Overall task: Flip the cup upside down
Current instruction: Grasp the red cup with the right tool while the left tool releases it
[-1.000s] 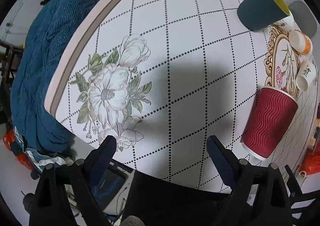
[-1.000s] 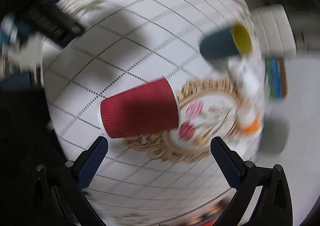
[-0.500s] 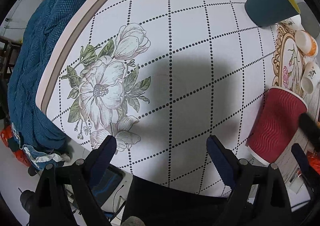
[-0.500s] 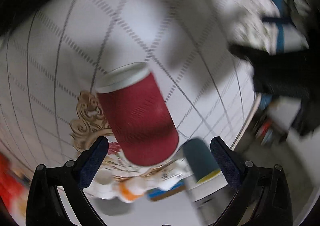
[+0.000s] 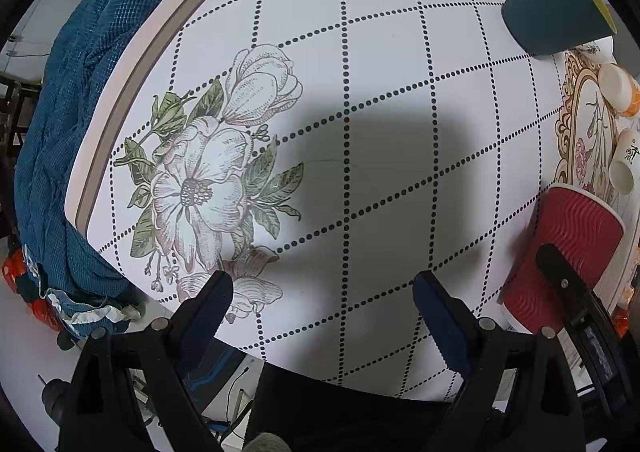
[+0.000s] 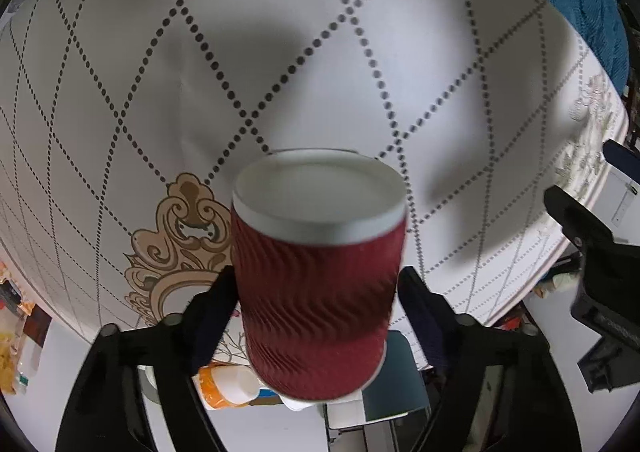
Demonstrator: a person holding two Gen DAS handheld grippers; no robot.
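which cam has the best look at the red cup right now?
Right wrist. The red ribbed cup fills the centre, its white base facing the camera, between the right gripper fingers, which close on its sides. Left wrist catches only its side at the frame's right edge, partly behind the right gripper's finger.

Bare tablecloth ahead of left tongs; teal cup and small cups crowd its right
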